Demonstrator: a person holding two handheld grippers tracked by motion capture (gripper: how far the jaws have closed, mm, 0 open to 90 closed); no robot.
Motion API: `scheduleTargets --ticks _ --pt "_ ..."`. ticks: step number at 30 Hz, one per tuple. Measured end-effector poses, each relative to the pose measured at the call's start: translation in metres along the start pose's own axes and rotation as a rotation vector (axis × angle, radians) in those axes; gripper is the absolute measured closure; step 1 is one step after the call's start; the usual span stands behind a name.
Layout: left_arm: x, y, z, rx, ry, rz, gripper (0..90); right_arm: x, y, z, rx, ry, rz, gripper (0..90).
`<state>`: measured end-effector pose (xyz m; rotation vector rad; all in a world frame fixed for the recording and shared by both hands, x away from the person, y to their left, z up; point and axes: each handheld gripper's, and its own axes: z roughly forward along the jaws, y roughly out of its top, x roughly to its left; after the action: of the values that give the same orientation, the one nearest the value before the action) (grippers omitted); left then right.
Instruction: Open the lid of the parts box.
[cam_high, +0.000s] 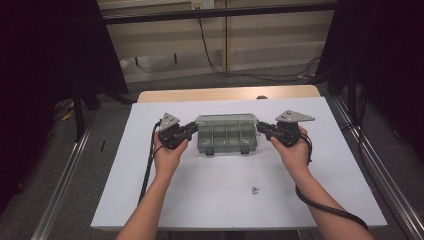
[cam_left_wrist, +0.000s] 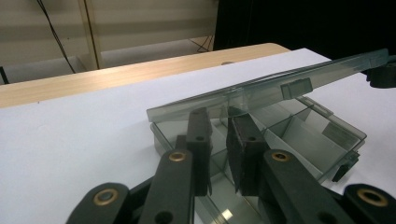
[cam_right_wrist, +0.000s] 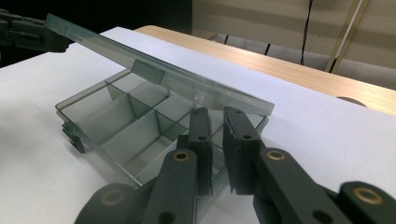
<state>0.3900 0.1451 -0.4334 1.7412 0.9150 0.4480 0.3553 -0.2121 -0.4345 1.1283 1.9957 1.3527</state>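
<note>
While lid sits half-raised on compartment box, both nearly-closed grippers beneath its ends: lift evenly, avoid twisting hinge.

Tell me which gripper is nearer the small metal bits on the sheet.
The right gripper: the small metal bits lie right of the box's middle, farther from the left gripper.

One compartment box, two grippers
</note>
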Motion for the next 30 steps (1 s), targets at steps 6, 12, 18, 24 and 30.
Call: scheduleTargets --ticks 6,12,18,24,30 --pt "0.003 0.008 0.002 0.006 -0.004 0.000 79.6 -0.005 0.004 0.006 0.003 -0.002 0.013 81.7" --pt "0.006 0.017 0.007 0.012 0.004 0.012 79.4 -0.009 0.009 0.012 0.002 -0.013 0.024 81.7" --pt "0.010 0.022 0.012 0.020 0.009 0.011 79.4 -0.015 0.016 0.020 -0.008 -0.026 0.034 82.3" --pt "0.013 0.025 0.018 0.024 0.018 0.008 79.7 -0.020 0.022 0.024 -0.014 -0.041 0.030 84.8" --pt "0.017 0.030 0.024 0.031 0.021 0.007 80.2 -0.024 0.026 0.027 -0.022 -0.037 0.038 84.8"
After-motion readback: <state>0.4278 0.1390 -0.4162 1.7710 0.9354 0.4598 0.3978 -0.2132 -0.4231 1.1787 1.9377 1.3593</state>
